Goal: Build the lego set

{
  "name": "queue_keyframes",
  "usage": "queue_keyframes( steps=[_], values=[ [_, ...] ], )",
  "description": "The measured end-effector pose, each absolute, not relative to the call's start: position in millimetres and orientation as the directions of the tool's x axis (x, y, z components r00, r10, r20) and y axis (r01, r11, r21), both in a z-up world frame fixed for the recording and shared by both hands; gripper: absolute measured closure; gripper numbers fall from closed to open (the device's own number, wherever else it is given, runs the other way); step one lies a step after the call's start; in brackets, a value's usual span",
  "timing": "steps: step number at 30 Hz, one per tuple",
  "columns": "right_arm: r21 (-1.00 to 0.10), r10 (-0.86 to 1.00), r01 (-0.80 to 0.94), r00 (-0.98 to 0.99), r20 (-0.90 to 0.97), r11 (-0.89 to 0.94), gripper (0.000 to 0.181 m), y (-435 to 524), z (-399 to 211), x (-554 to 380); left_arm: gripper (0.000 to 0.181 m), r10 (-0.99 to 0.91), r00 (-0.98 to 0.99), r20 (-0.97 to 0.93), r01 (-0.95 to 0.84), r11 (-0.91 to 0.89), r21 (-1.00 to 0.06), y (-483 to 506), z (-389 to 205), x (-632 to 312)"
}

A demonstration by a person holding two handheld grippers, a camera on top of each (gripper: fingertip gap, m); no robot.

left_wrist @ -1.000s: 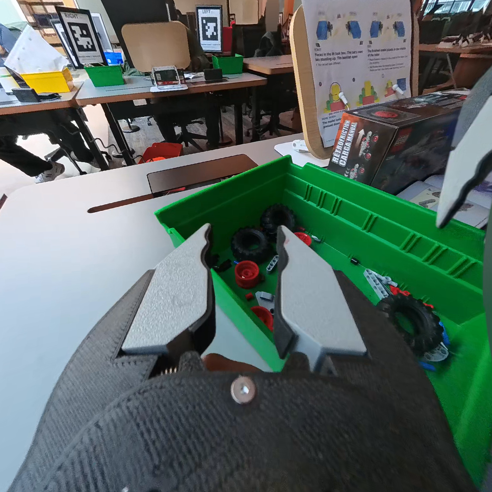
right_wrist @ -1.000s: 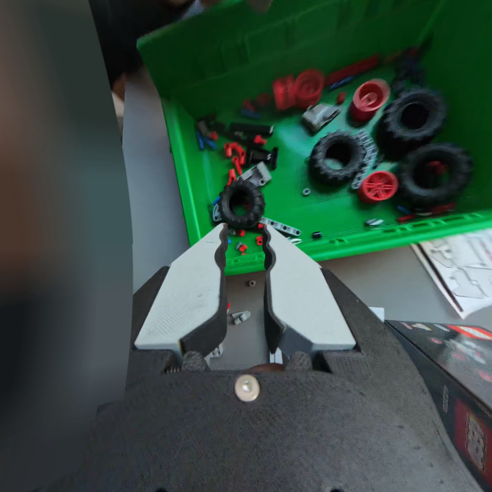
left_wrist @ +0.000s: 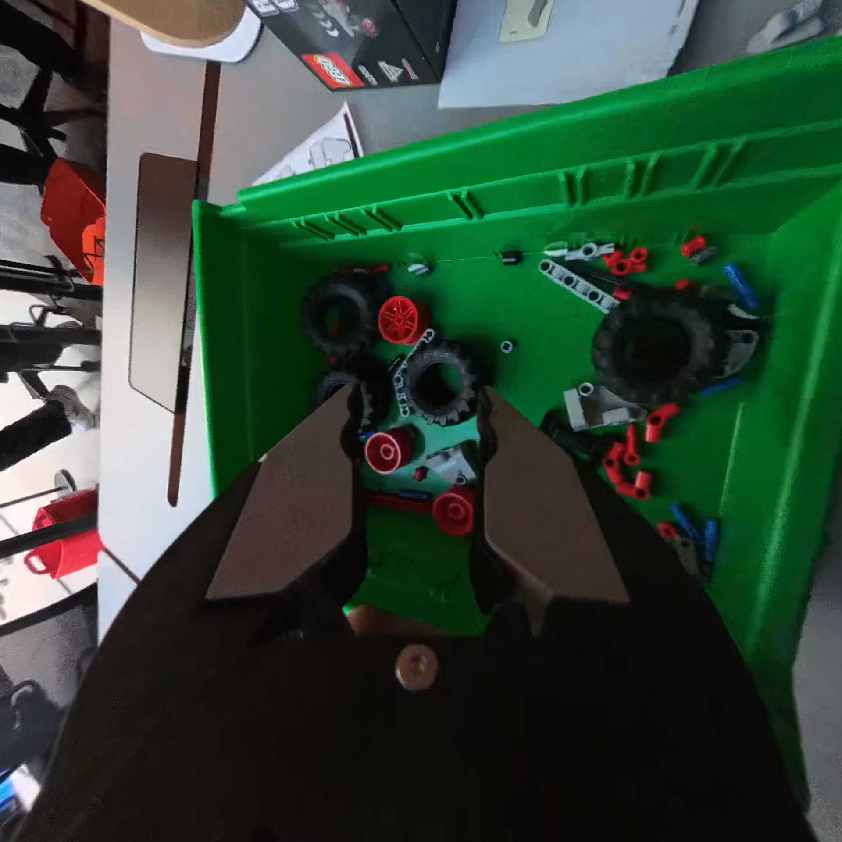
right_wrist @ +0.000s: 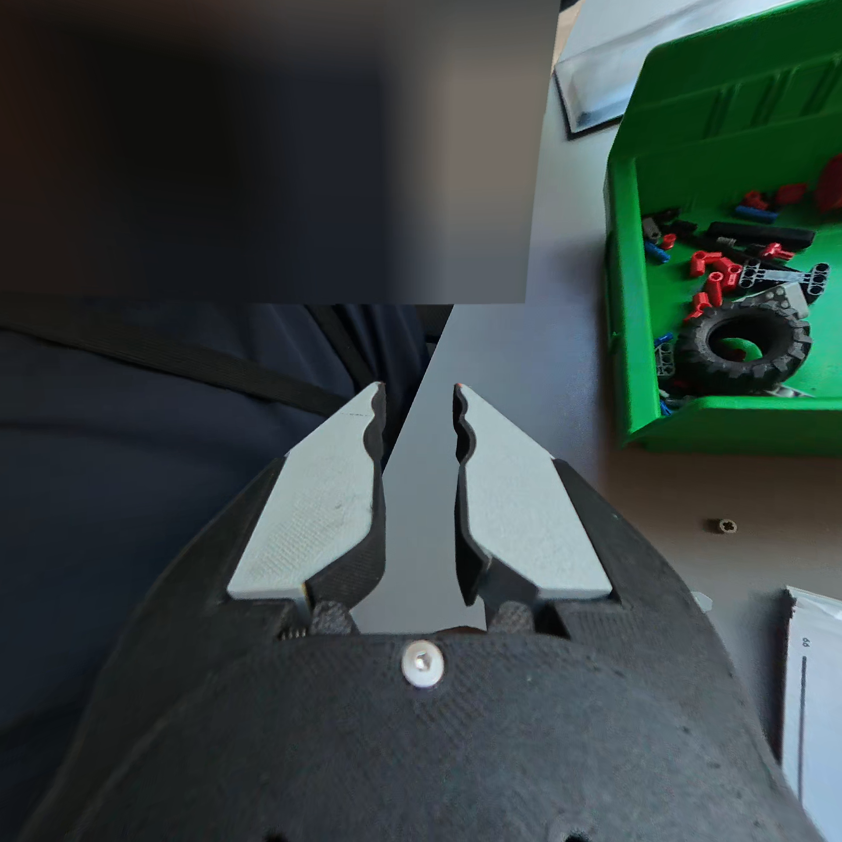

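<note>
Lego bin [left_wrist: 228,346] lies under the spread, empty left tool [left_wrist: 417,412], pointing down.

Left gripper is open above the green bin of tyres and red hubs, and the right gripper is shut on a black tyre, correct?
Not quite. The right gripper is open and empty over the grey table, beside the green bin, as the right wrist view shows. The left gripper is indeed open above the bin's tyres and hubs.

Tyres [left_wrist: 438,382], hubs [left_wrist: 388,451] in bin [left_wrist: 223,346]; box [left_wrist: 364,41] behind.
</note>
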State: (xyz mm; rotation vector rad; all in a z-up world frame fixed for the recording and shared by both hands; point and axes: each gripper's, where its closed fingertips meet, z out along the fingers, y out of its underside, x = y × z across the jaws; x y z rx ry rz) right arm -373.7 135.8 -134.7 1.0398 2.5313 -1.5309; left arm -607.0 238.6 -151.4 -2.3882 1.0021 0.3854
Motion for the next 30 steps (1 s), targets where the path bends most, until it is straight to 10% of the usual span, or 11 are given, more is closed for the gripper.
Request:
queue_keyframes(
  steps=[5, 9, 17, 24, 30],
  values=[
    [-0.818, 0.554, 0.515, -0.772, -0.312, 0.257, 0.156, 144.9, -139.3, -370.1, 0.116, -0.691, 0.704, -0.165, -0.71, -0.69, -0.141, 236.9, -219.7, -597.0],
    [-0.818, 0.582, 0.525, -0.75, -0.315, 0.234, 0.157, 158.8, -146.8, -371.8, 0.146, -0.674, 0.648, -0.354, -0.697, -0.713, 0.08, 241.3, -234.0, -646.4],
    [-0.811, 0.627, 0.556, -0.702, -0.338, 0.185, 0.157, 178.4, -161.0, -384.3, 0.131, -0.525, 0.752, -0.399, -0.657, -0.652, -0.379, 294.1, -165.1, -632.0],
    [-0.793, 0.641, 0.588, -0.673, -0.37, 0.159, 0.157, 183.2, -170.5, -392.4, 0.115, -0.584, 0.687, -0.431, -0.713, -0.657, -0.246, 320.1, -204.9, -652.3],
    [-0.789, 0.648, 0.588, -0.672, -0.358, 0.175, 0.157, 181.1, -173.2, -391.7, 0.144, -0.609, 0.748, -0.262, -0.647, -0.757, -0.088, 288.7, -221.1, -670.3]
  ],
)
